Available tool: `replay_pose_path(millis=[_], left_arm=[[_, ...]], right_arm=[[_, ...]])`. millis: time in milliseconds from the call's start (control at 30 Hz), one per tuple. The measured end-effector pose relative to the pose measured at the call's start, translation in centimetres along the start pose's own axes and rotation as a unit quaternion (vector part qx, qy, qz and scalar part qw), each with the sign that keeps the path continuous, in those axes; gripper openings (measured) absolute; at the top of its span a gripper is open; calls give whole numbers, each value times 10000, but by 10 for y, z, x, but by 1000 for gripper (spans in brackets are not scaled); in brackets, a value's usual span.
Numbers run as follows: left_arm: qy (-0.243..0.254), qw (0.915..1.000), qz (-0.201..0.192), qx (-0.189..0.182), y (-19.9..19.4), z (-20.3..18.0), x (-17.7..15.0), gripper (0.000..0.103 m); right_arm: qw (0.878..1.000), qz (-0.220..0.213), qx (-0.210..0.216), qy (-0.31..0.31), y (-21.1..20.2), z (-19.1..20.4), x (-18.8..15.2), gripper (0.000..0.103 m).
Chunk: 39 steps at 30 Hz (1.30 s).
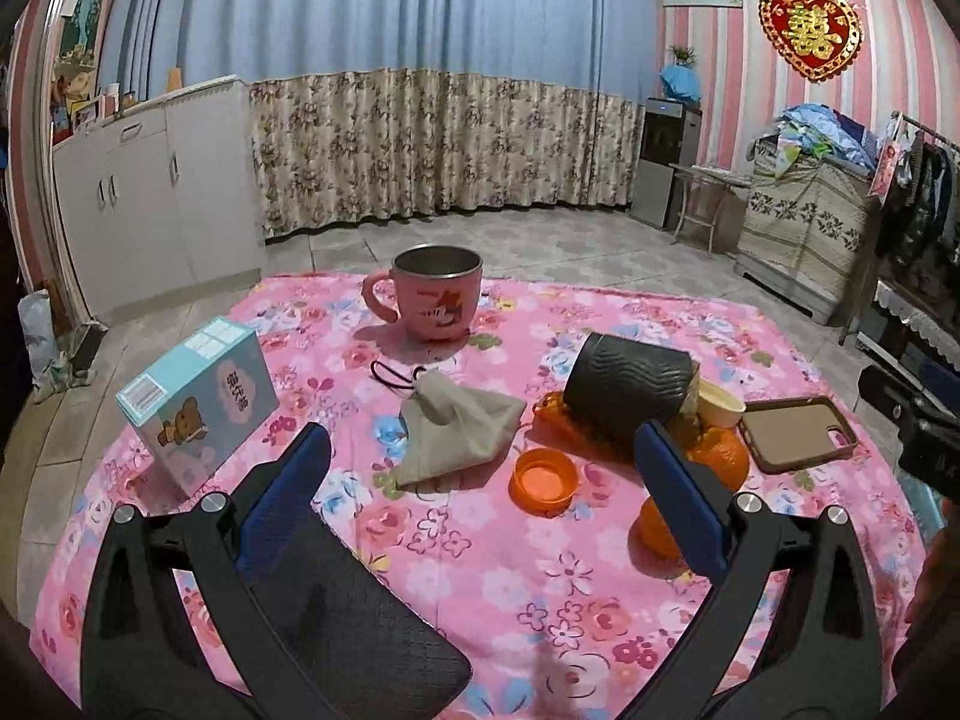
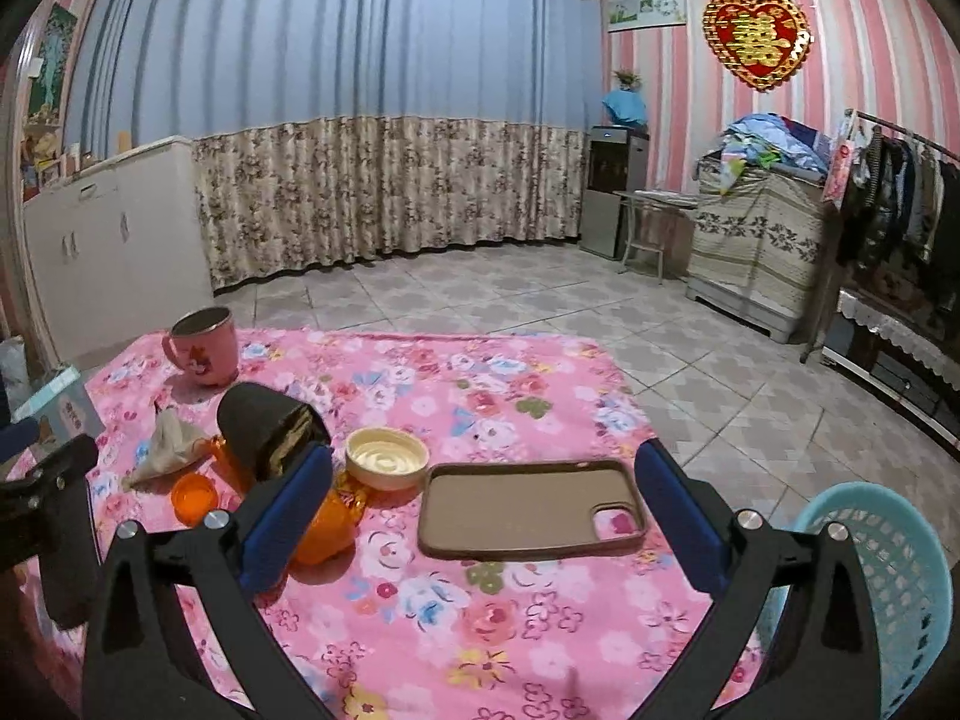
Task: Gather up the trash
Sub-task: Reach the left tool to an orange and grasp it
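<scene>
My left claw hangs spread wide over the pink floral desk, gripping nothing; the small orange plastic cap lies just ahead between its fingers, the crumpled beige cloth pouch beyond. My right claw hangs equally spread, the brown phone case between its fingers, the light-blue plastic basket beside it.

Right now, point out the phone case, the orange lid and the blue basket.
phone case (image 2: 522, 501): right wrist view, flat inner face.
orange lid (image 1: 543, 480): left wrist view, hollow centre.
blue basket (image 2: 888, 570): right wrist view, slotted side wall.
</scene>
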<state>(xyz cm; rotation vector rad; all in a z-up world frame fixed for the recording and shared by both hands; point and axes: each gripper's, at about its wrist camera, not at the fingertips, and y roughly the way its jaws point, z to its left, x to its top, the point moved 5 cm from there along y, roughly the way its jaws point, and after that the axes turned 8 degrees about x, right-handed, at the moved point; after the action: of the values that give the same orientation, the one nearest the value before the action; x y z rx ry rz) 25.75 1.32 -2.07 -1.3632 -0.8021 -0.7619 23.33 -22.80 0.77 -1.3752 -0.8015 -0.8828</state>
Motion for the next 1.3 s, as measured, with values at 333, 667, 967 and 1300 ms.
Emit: replay_pose_path(millis=[333,667,967,1300], left_arm=[[-99,9992,236,-292,7,-14,-11,98],[149,9961,608,-624,19,-58,-28,98],[502,9896,923,-983,35,-102,-36,94],[543,9804,1308,-1372,45,-105,-45,41]], right_arm=[[9998,93,121,-90,16,-14,-4,99],[9985,409,-197,311,34,-46,-9,99],[9972,434,-376,485,34,-68,-8,99],[9961,554,-224,648,40,-67,-14,99]])
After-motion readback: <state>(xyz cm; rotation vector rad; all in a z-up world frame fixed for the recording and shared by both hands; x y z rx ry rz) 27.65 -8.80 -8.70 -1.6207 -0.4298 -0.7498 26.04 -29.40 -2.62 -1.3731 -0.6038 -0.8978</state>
